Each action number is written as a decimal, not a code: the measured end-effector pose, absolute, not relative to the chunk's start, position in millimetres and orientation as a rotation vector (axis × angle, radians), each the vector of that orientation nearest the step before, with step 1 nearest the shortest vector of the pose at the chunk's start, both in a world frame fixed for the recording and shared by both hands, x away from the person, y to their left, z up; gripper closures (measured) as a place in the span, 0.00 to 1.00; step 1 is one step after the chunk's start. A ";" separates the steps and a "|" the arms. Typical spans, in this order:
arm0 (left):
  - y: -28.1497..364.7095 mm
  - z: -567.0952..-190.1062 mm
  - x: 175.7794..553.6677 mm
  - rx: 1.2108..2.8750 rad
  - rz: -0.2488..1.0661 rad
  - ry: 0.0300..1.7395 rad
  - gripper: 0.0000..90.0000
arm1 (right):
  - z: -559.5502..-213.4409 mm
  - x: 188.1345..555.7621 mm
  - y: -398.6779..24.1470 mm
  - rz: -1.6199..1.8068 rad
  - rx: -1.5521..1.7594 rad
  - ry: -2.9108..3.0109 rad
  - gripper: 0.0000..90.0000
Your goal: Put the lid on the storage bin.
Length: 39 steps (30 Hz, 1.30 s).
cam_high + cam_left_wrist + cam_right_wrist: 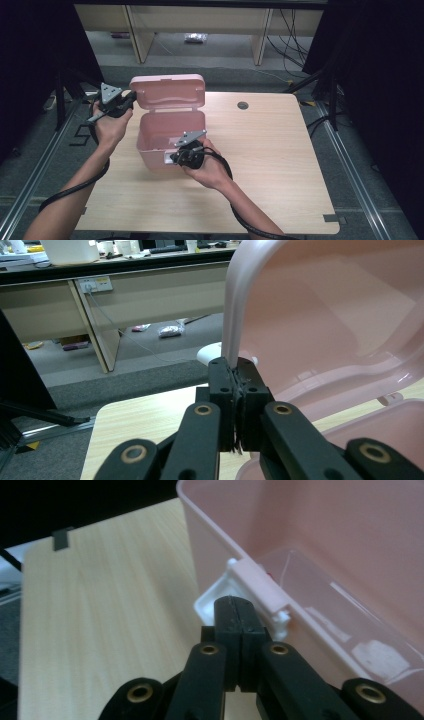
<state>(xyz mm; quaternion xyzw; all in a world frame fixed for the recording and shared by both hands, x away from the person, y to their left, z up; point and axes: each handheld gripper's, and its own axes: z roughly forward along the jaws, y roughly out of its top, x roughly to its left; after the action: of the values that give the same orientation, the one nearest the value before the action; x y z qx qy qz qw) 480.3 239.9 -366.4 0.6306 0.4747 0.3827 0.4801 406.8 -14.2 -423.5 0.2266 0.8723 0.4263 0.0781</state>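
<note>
A pink plastic box (170, 131) stands open on the table, its lid (167, 91) tipped up at the back. My left gripper (131, 97) is at the lid's left edge. In the left gripper view the jaws are shut on the lid's thin rim (231, 315), with my left gripper (235, 369) pinching it near the hinge end. My right gripper (175, 157) is at the box's front wall. In the right gripper view it (235, 605) is shut, its tips against the white latch (211, 599) below the pink catch (260, 582). Nothing shows between those jaws.
The wooden table (270, 150) has a round cable hole (243, 105) at the back right. Black curtains hang on both sides, and a pale desk frame (140, 35) stands behind. A small bag (170, 331) lies on the floor.
</note>
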 end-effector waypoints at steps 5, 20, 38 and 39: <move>239.9 -366.9 478.0 1.545 0.940 1.151 0.98 | -412.9 402.7 -21.3 1.328 0.667 2.580 1.00; 240.4 -369.1 471.2 1.554 0.943 1.139 0.97 | -398.0 417.7 -53.5 1.374 0.824 2.437 1.00; 241.8 -374.3 457.3 1.564 0.927 1.127 0.97 | -399.4 425.6 -62.3 1.372 0.870 2.400 1.00; 241.9 -374.7 456.6 1.567 0.929 1.125 0.97 | -399.9 425.7 -61.9 1.382 0.877 2.400 1.00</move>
<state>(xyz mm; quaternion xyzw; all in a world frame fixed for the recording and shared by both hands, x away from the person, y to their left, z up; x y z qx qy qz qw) 456.6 241.9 -374.7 0.6422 0.4612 0.3806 0.4796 425.7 -61.9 -399.9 0.2996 0.8205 0.4724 0.1179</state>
